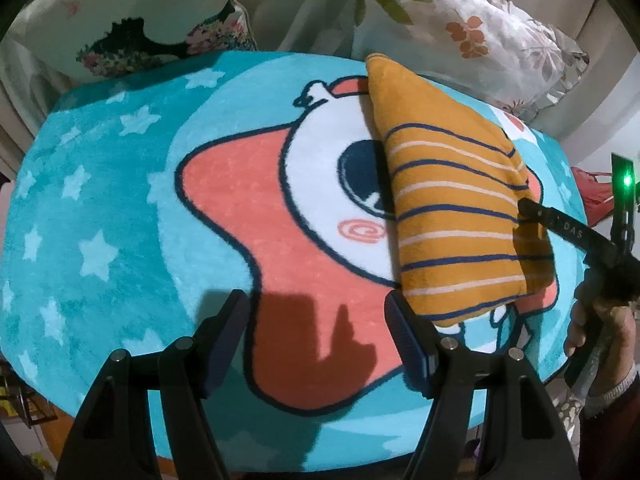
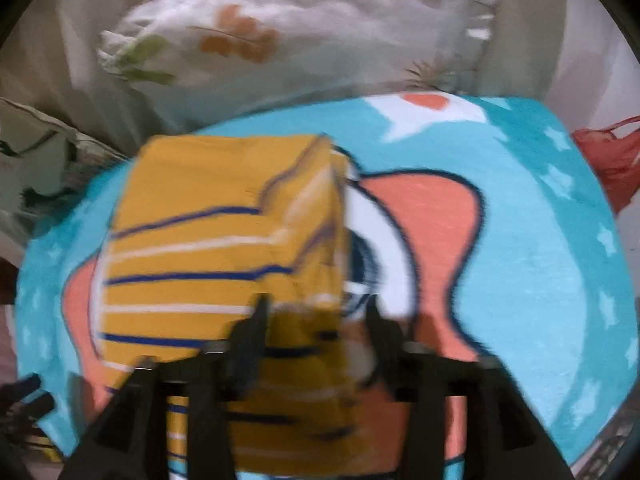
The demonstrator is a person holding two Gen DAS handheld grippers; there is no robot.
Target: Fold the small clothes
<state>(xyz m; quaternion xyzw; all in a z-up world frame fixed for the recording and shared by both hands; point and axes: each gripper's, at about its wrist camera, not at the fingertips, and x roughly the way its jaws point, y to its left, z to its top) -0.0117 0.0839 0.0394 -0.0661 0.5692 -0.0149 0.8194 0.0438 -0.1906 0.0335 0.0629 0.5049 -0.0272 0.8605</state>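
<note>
A small orange garment [image 1: 448, 204] with blue and white stripes lies folded into a narrow strip on the right part of a round turquoise cartoon mat [image 1: 112, 216]. My left gripper [image 1: 318, 320] is open and empty, hovering over the mat's near side, its right finger close to the garment's near end. My right gripper [image 1: 528, 208] reaches in from the right and touches the garment's right edge. In the blurred right wrist view the garment [image 2: 208, 248] fills the left centre, and my right gripper [image 2: 316, 316] is open with the cloth's edge between its fingers.
Floral pillows [image 1: 472, 28] and another printed cushion [image 1: 160, 12] lie behind the mat. A red bag [image 1: 596, 196] sits off the mat's right edge. The person's hand [image 1: 600, 332] holds the right gripper's handle. The mat's edge [image 2: 592, 184] curves down on the right.
</note>
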